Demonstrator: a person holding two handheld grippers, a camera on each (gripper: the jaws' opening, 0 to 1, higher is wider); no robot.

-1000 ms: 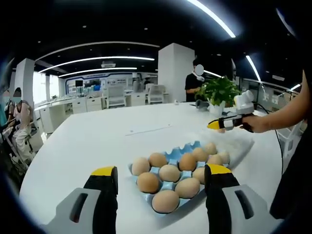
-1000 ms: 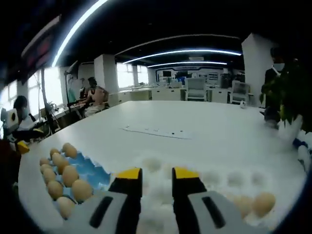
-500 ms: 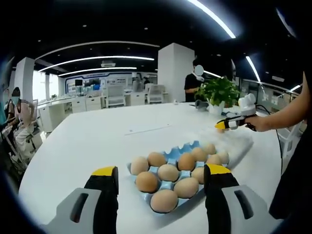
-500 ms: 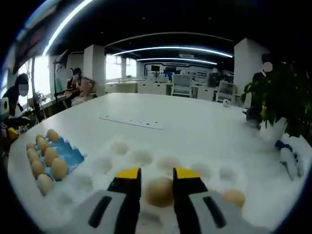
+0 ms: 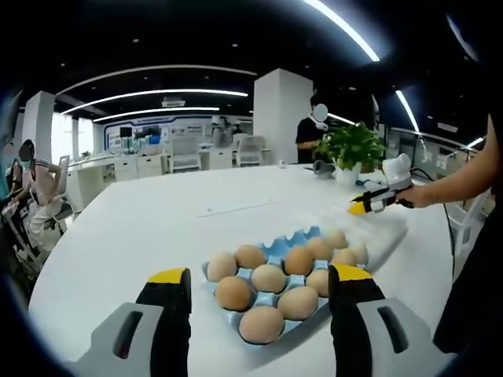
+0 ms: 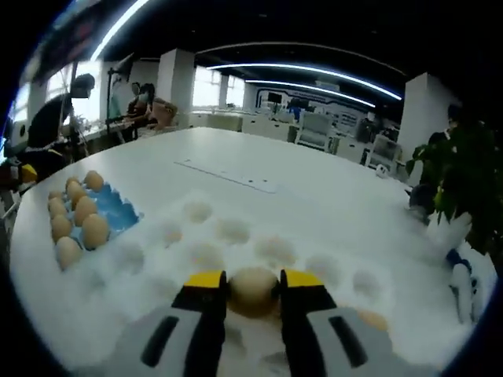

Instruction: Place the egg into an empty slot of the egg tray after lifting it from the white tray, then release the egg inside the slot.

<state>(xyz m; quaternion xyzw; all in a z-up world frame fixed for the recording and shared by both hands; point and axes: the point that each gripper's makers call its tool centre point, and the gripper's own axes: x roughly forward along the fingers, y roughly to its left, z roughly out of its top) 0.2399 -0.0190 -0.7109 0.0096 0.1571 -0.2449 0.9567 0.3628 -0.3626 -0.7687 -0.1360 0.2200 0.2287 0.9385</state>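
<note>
1. In the right gripper view, the right claw (image 6: 253, 280), grey with yellow tips, is closed on a tan, smooth-shelled egg (image 6: 252, 291), which sits squarely between the two tips and touches both.
2. Directly under and around that claw spreads the white moulded tray (image 6: 196, 251) with its round hollows; one more tan egg (image 6: 369, 320) rests in it just to the claw's right.
3. Well off to the same claw's left lies the blue moulded egg tray (image 6: 119, 212), a double row of tan eggs along its far-left edge and bare blue slots on the side nearer the claw.
4. In the left gripper view, the left claw (image 5: 256, 277) stands wide open and holds nothing; the blue egg tray (image 5: 277, 250), heaped with eggs, lies on the round white table (image 5: 141, 228) just ahead, between its tips.
5. Beyond it to the right, a person's hand (image 5: 415, 196) carries the right claw (image 5: 358, 208) above the white tray (image 5: 377, 229).
</note>
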